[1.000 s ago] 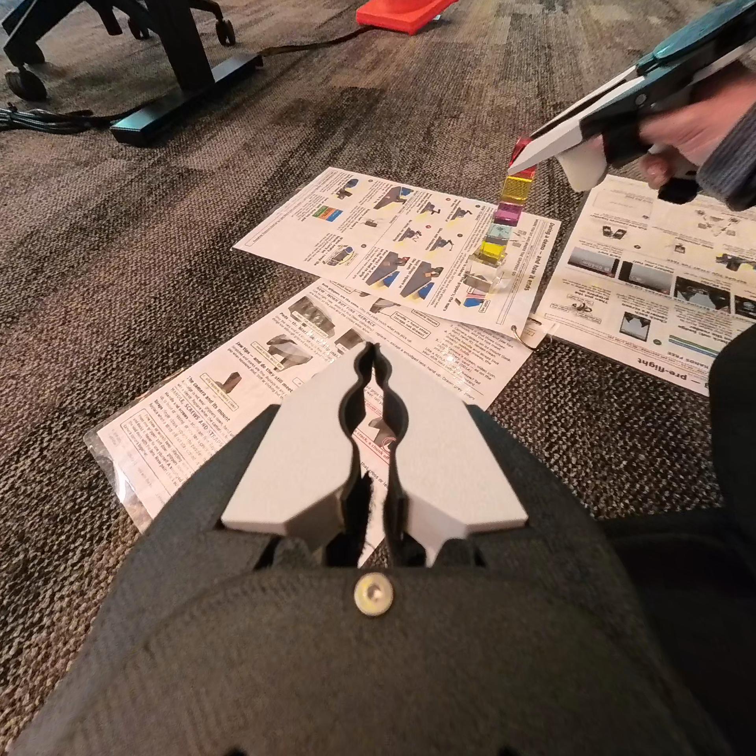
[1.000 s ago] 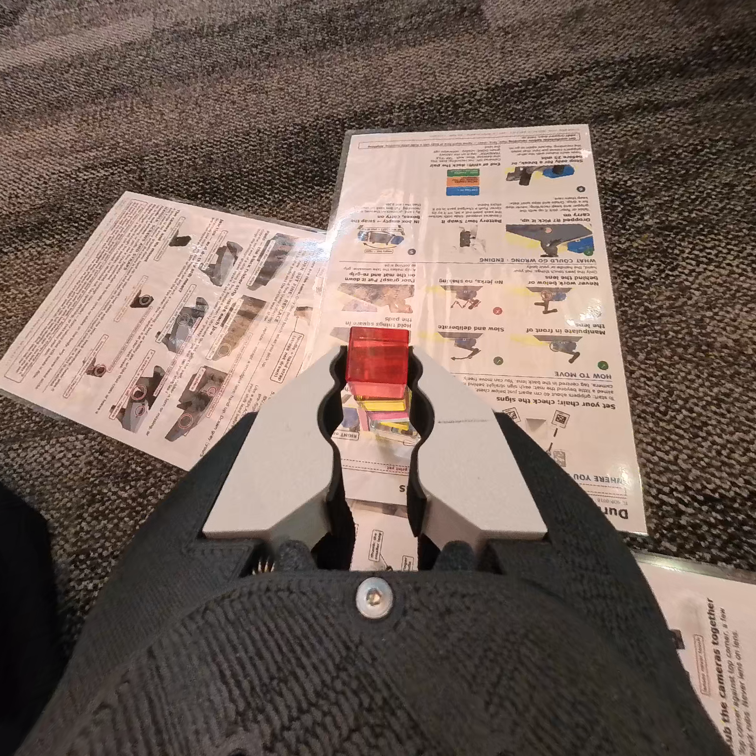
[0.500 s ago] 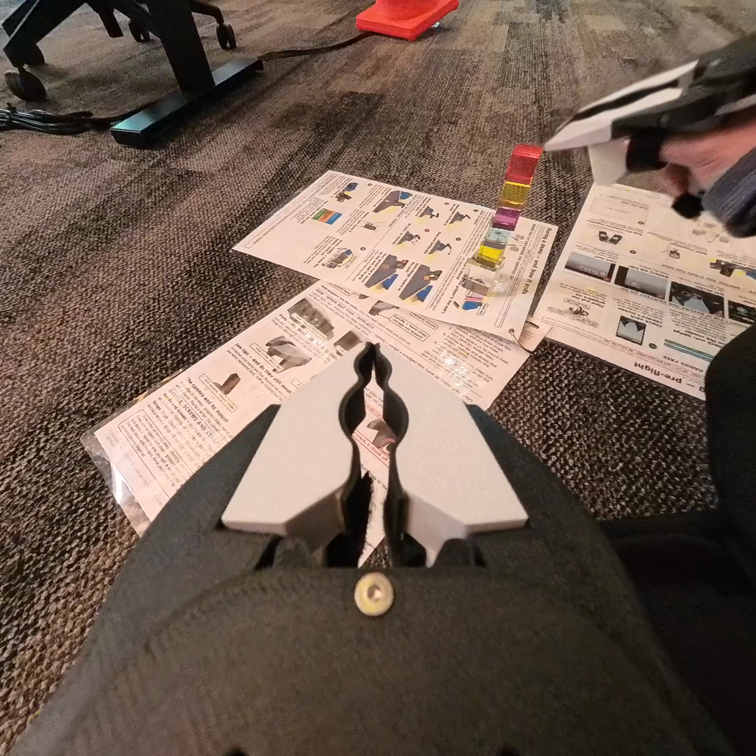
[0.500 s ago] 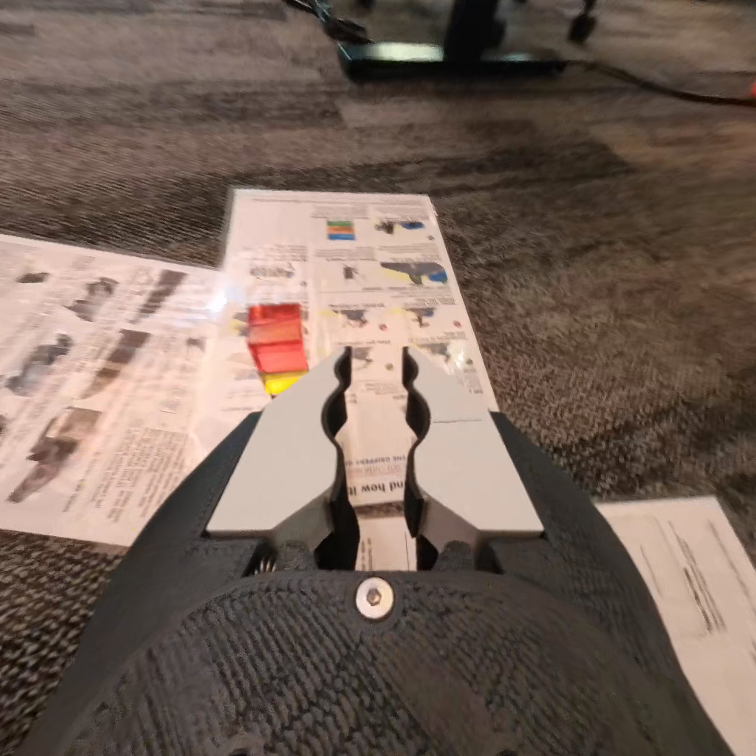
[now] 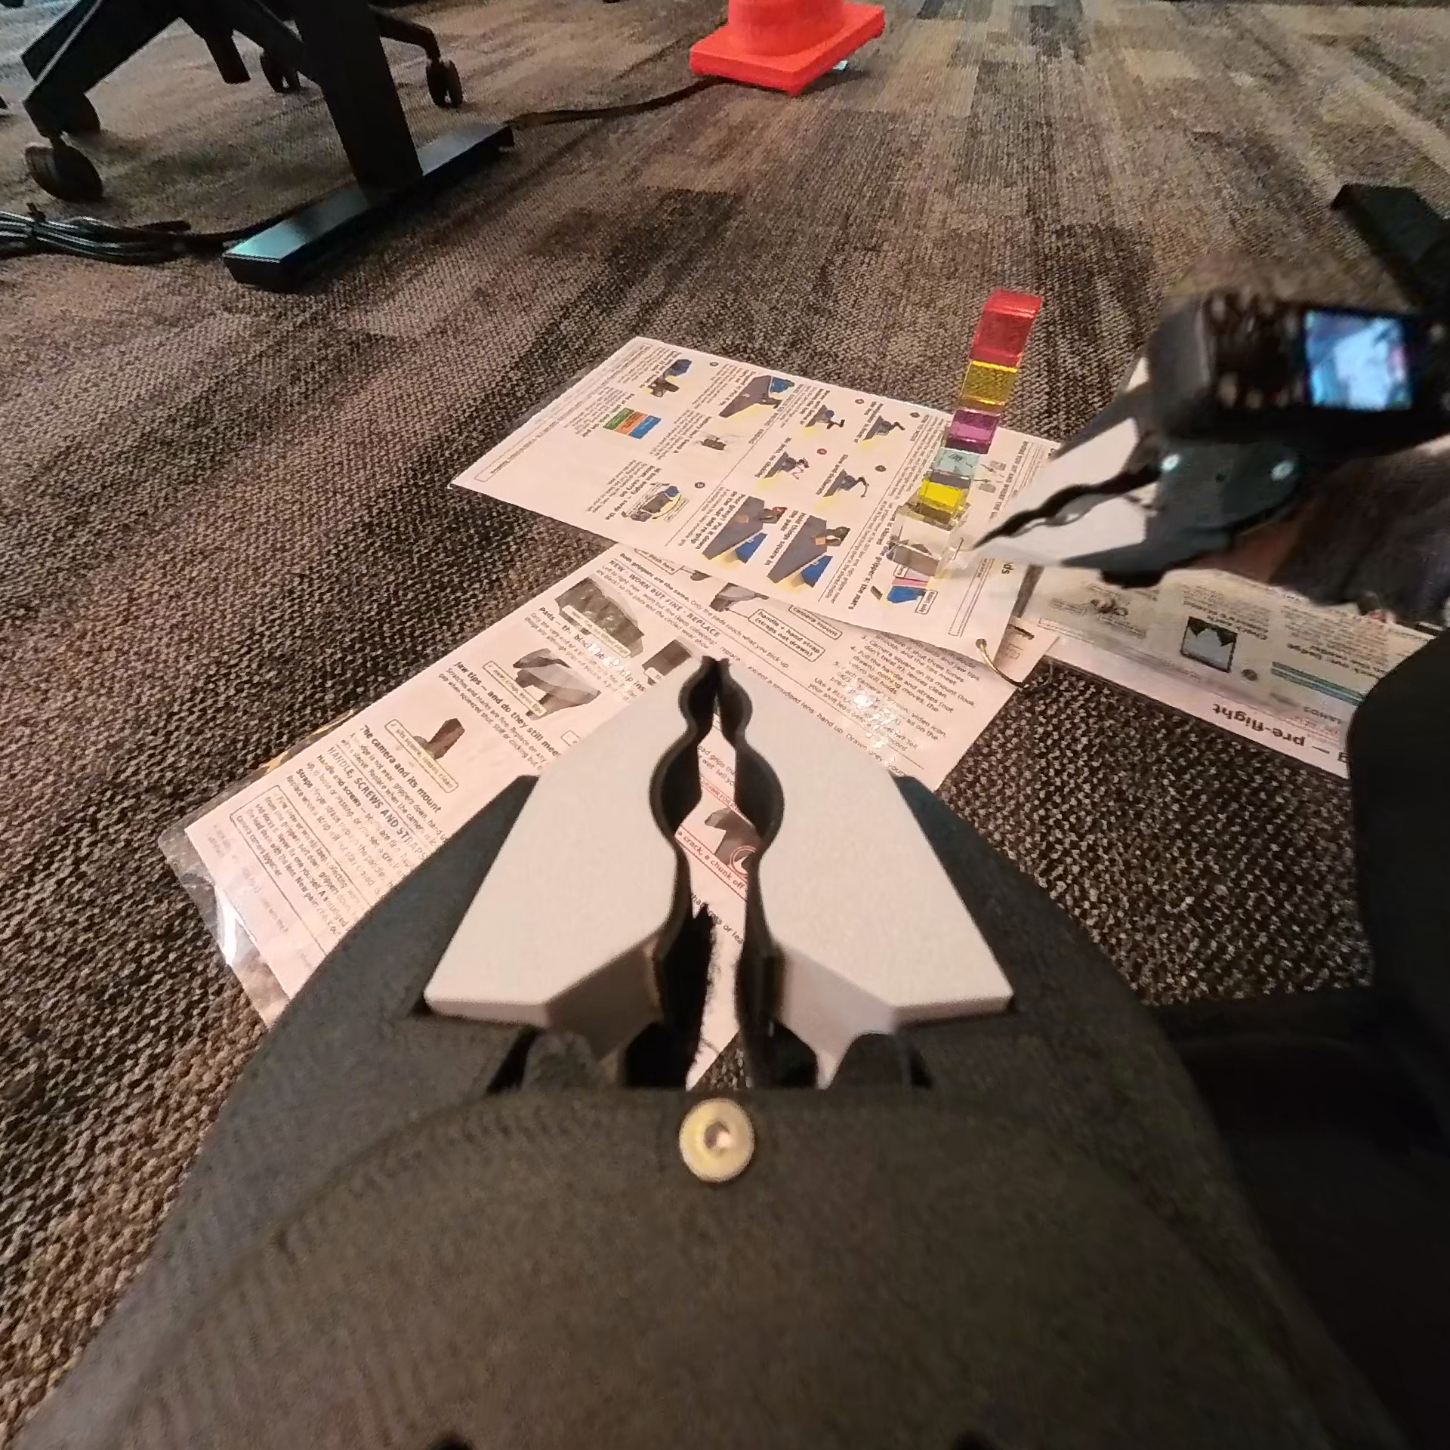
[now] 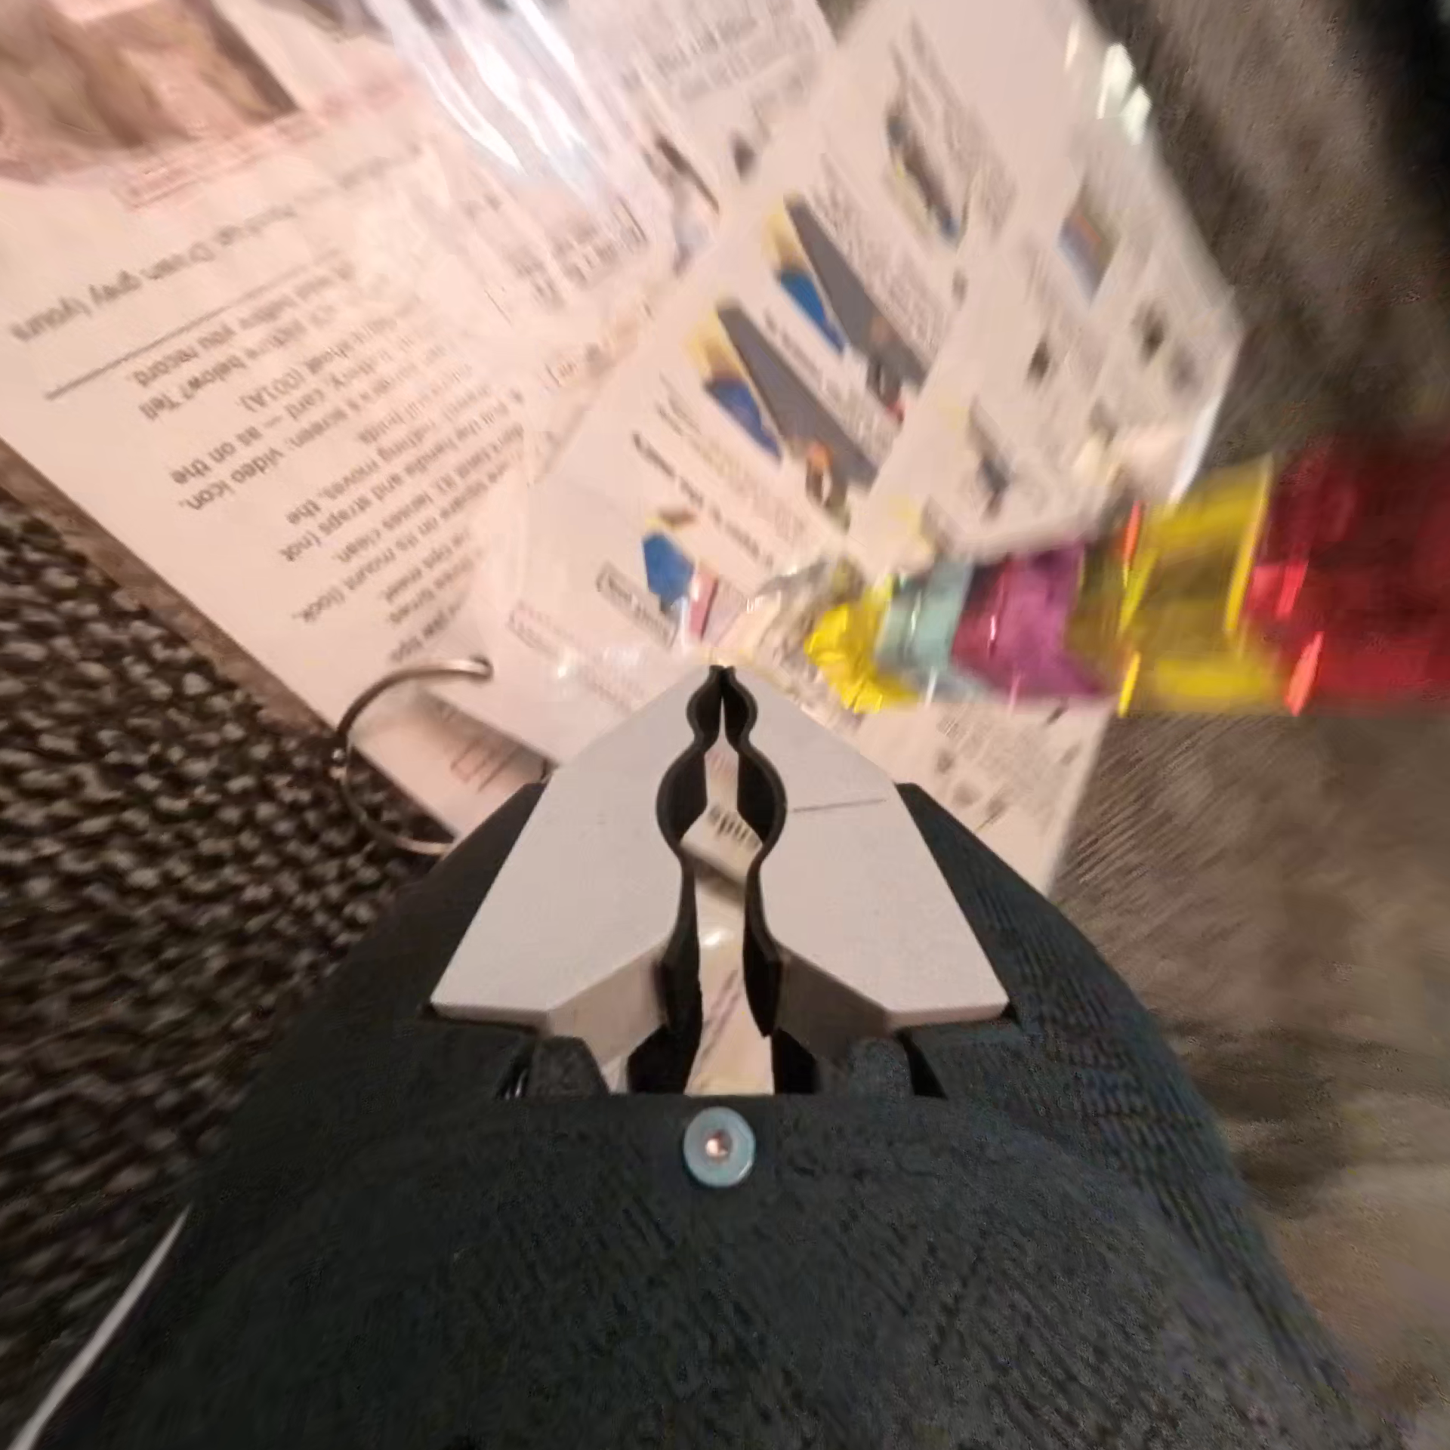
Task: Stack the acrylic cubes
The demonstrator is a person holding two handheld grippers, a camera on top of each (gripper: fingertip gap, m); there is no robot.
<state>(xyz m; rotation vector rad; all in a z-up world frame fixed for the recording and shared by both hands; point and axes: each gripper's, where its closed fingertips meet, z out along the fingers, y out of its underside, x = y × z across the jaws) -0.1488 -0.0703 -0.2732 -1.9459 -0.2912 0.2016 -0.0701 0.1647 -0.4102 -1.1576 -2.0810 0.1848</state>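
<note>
Leftmost, well beyond the jaws, black chair and stand legs (image 5: 369, 118) rest on the grey carpet (image 5: 235, 471), with an orange cone base (image 5: 785, 47) farther along. Directly below the left gripper (image 5: 715, 667), whose jaws are closed on nothing, lie laminated instruction sheets (image 5: 549, 753) joined by a metal ring (image 6: 392, 706). Ahead and to the right of those jaws, a tower of translucent cubes (image 5: 973, 416) stands on the far sheet: clear at the foot, then yellow, pale blue, magenta, yellow, and a red cube (image 5: 1012, 322) on top. The tower appears slightly stepped rather than plumb. Farther right, the right gripper (image 6: 720, 673) sits low, its jaws closed and empty, tips just beside the clear bottom cube (image 5: 926, 549); contact cannot be confirmed. The right wrist view is heavily blurred. Judgement: with a stack this tall, any work near its foot warrants slow, steady handling, since a sideways nudge there could topple the tower.
</note>
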